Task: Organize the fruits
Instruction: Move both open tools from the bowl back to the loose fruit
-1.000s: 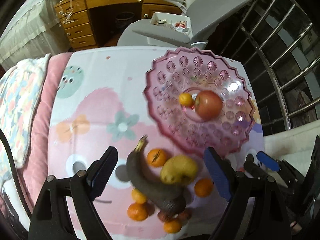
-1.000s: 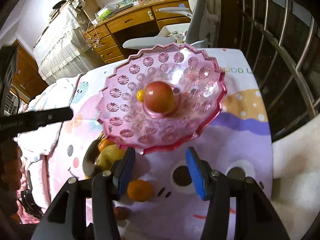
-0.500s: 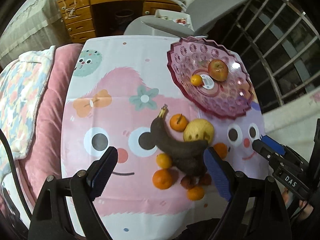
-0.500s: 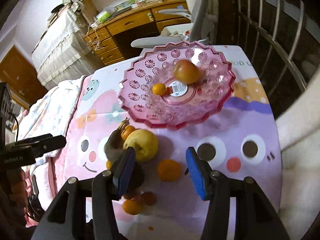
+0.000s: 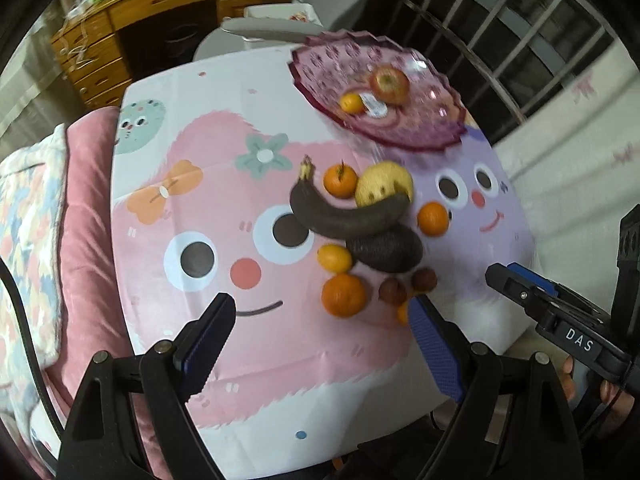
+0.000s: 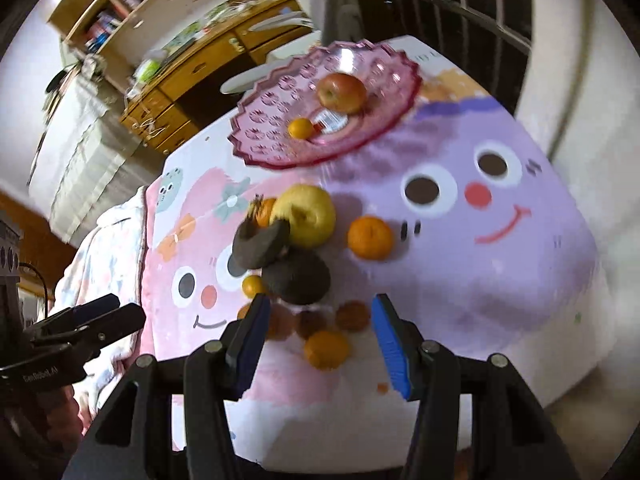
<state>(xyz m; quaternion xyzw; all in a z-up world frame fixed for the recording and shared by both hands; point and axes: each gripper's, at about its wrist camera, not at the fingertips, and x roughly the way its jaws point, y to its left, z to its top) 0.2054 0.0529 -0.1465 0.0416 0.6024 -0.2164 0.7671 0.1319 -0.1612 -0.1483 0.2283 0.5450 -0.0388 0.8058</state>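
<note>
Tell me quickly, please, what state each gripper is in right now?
Left gripper: open wide, holding nothing, above the tablecloth.
Right gripper: partly open, holding nothing, above the loose fruit.

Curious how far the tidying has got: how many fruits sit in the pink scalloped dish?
2: a red apple on the far side of the pink scalloped dish, a small round orange fruit near its centre.

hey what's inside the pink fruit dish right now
The pink dish holds a red apple, a small orange and a label sticker at its centre. The apple hides the patch beneath it.
</note>
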